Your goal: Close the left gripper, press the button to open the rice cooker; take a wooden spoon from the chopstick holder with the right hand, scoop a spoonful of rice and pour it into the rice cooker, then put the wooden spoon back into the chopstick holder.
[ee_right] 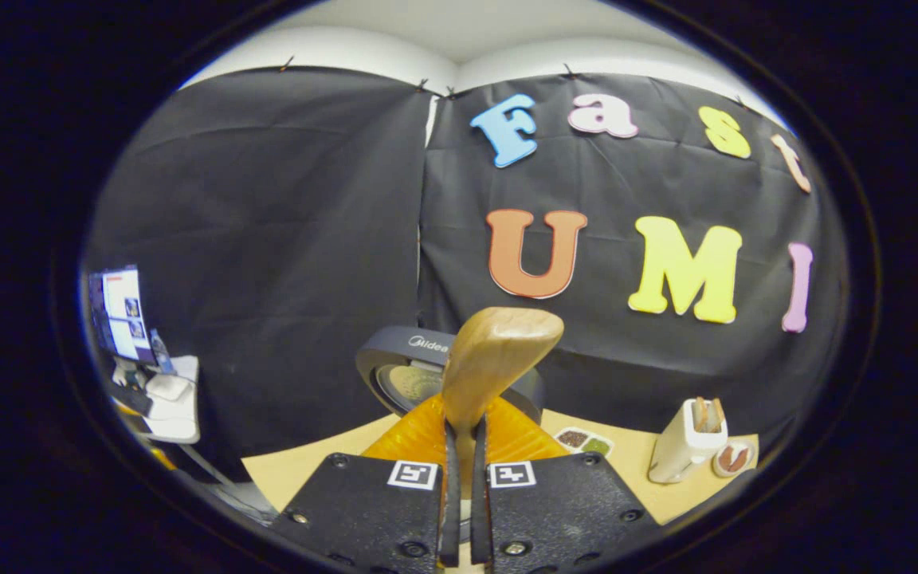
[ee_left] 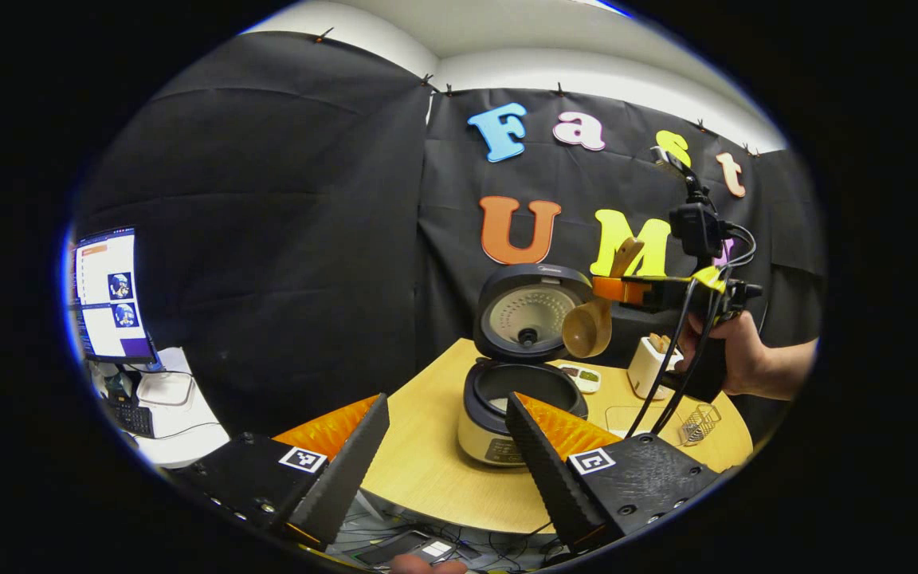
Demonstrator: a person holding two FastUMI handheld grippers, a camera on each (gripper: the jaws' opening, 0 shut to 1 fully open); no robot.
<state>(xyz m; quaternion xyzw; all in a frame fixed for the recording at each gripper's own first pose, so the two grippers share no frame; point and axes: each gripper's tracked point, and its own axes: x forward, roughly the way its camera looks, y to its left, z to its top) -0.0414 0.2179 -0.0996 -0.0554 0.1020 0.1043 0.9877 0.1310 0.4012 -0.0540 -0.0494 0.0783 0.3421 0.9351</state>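
Observation:
The rice cooker (ee_left: 507, 434) stands on the round wooden table (ee_left: 427, 470) with its lid (ee_left: 527, 311) swung up and the inner pot showing. My left gripper (ee_left: 447, 399) is open just in front of it, with nothing between its fingers. A hand holds my right gripper (ee_left: 626, 288) above the cooker's right side, shut on the wooden spoon (ee_left: 589, 327), whose bowl hangs down beside the lid. In the right gripper view the spoon's handle (ee_right: 499, 359) stands up from my right gripper (ee_right: 465, 430), and the lid (ee_right: 407, 363) is behind it. The white chopstick holder (ee_left: 649, 363) (ee_right: 690, 438) stands to the right.
A small divided dish (ee_left: 582, 376) (ee_right: 584, 439) lies behind the cooker. A wire basket (ee_left: 698, 422) and a clear tray (ee_left: 626, 414) sit near the table's right edge. A small bowl (ee_right: 734, 458) is beside the holder. A monitor (ee_left: 108, 291) and desk stand at far left.

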